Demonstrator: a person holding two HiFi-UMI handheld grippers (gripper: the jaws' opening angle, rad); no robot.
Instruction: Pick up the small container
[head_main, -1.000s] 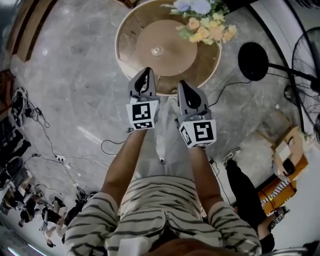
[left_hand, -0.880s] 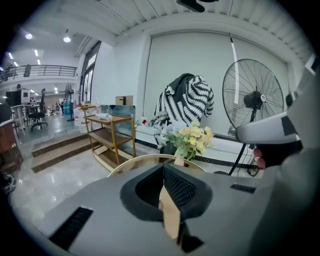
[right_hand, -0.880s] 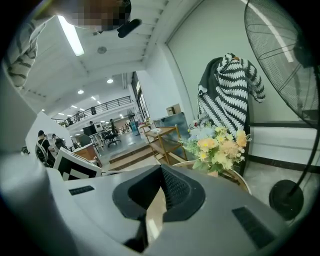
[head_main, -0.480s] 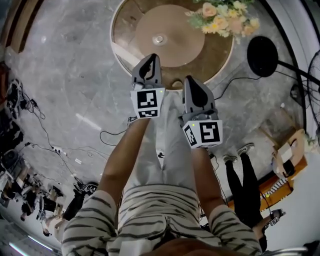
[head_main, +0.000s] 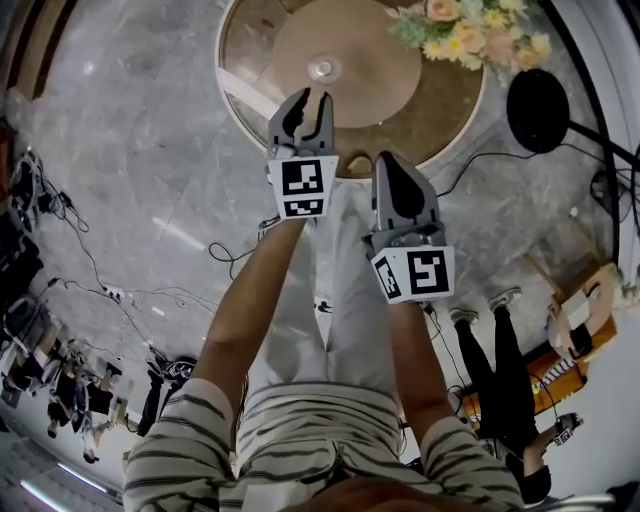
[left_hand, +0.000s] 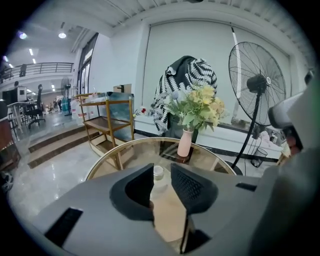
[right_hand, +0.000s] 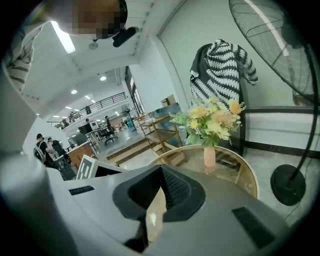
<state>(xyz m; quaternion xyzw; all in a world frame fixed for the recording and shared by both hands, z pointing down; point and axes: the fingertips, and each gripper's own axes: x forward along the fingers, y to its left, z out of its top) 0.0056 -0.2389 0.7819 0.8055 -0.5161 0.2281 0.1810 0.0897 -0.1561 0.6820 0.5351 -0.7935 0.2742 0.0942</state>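
A small pale container (head_main: 322, 69) stands at the centre of the brown disc on the round glass table (head_main: 250, 60). My left gripper (head_main: 309, 100) hovers over the table's near edge, short of the container. Its jaws are opening, with nothing between them. In the left gripper view the container (left_hand: 158, 173) shows through the gap of the left gripper (left_hand: 162, 171), further ahead on the table. My right gripper (head_main: 389, 166) hangs lower and to the right, near the table's rim, jaws shut and empty. The right gripper (right_hand: 160, 172) shows its tips meeting.
A pink vase of flowers (left_hand: 184, 143) stands at the table's far side. A standing fan (left_hand: 257, 82) and its black base (head_main: 537, 110) are to the right. A wooden shelf cart (left_hand: 106, 125) is on the left. Cables (head_main: 232, 262) lie on the marble floor. A person's legs (head_main: 497, 372) are at right.
Both grippers have moved forward toward the table, the left one further. The left jaws, shut before, now stand slightly apart.
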